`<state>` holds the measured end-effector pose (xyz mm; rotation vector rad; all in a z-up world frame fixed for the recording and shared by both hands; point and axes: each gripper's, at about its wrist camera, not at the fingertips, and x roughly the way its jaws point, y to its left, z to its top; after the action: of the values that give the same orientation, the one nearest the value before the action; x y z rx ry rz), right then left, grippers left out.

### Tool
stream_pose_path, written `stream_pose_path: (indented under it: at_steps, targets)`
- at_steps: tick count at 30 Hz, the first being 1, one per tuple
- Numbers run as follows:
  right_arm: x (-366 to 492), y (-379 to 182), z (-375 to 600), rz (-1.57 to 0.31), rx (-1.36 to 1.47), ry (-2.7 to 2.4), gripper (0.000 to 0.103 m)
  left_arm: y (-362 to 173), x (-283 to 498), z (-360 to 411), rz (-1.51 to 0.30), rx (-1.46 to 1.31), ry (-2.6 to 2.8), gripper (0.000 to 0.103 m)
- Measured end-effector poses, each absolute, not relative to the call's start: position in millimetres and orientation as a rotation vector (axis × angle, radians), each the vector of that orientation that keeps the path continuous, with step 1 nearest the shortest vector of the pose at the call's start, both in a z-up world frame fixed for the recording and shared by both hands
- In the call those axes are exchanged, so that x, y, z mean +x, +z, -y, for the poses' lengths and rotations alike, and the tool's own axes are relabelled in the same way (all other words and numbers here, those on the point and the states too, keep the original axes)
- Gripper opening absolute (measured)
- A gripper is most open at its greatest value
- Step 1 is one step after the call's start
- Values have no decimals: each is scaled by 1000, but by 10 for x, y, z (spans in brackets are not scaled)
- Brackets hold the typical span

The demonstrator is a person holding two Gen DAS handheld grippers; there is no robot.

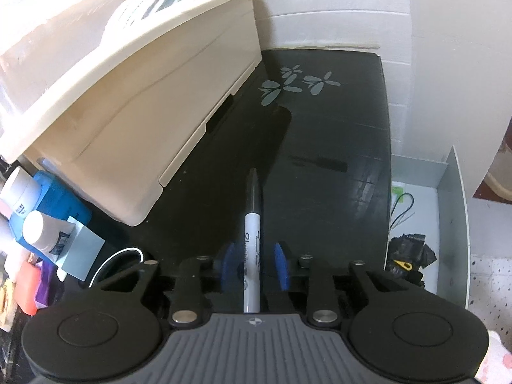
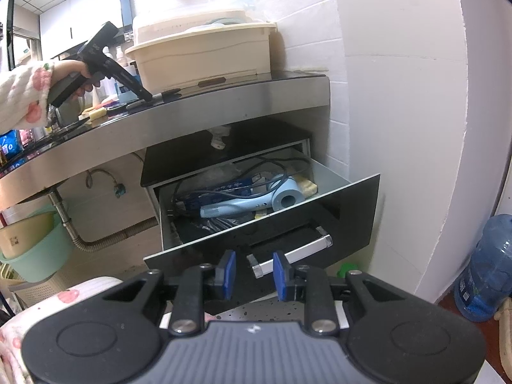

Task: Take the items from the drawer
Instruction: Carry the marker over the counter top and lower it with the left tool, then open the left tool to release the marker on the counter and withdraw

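Left wrist view
- Left gripper (image 1: 254, 268): we see its 2 blue pads (image 1: 280, 265) apart, with a gap on each side of the marker; nothing is clamped.
- Marker (image 1: 252, 236): a black-capped Sharpie lying on the dark countertop (image 1: 336, 134), running between the 2 pads with the cap pointing away from us.
- Cream bin (image 1: 128, 96): stands on the countertop to the left, just beside the marker's far end.
- Drawer (image 1: 448, 224): we glimpse it pulled out below the counter's right edge.

Right wrist view
- Right gripper (image 2: 254, 273): we see its fingers spread and holding nothing, near the drawer handle (image 2: 289, 252).
- Drawer: open (image 2: 256, 233), holding a light-blue hair dryer (image 2: 252, 203) among cables.
- Left gripper: we see it (image 2: 145, 95) tip-down on the countertop (image 2: 192, 108).
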<state>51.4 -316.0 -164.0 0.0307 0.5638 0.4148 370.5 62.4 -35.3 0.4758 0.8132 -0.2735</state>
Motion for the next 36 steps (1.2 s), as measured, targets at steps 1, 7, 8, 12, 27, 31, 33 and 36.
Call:
stream_pose_path:
  at_steps: [1, 7, 8, 12, 27, 31, 33, 36]
  targets:
    - [513, -1639, 3160, -564, 30, 415, 24, -354, 3699, -622, -813, 480, -273, 29]
    - [485, -1631, 3143, -563, 27, 421, 24, -326, 3672, -635, -800, 475, -268, 36]
    - [497, -1635, 3137, -563, 26, 422, 24, -319, 3667, -633, -797, 476, -268, 38]
    - [522, -1639, 3140, -561, 26, 419, 24, -305, 3645, -606, -792, 483, -274, 40]
    - [498, -1650, 3189, -556, 32, 413, 24, -355, 3633, -491, -805, 500, -297, 40]
    - [498, -1662, 3202, -557, 33, 411, 24, -355, 3628, -483, -808, 499, -300, 40]
    - [490, -1656, 3211, -558, 33, 409, 24, -346, 3624, -480, -808, 496, -301, 40]
    - [469, -1624, 3220, -554, 33, 410, 24, -289, 3594, -484, -797, 467, -309, 40]
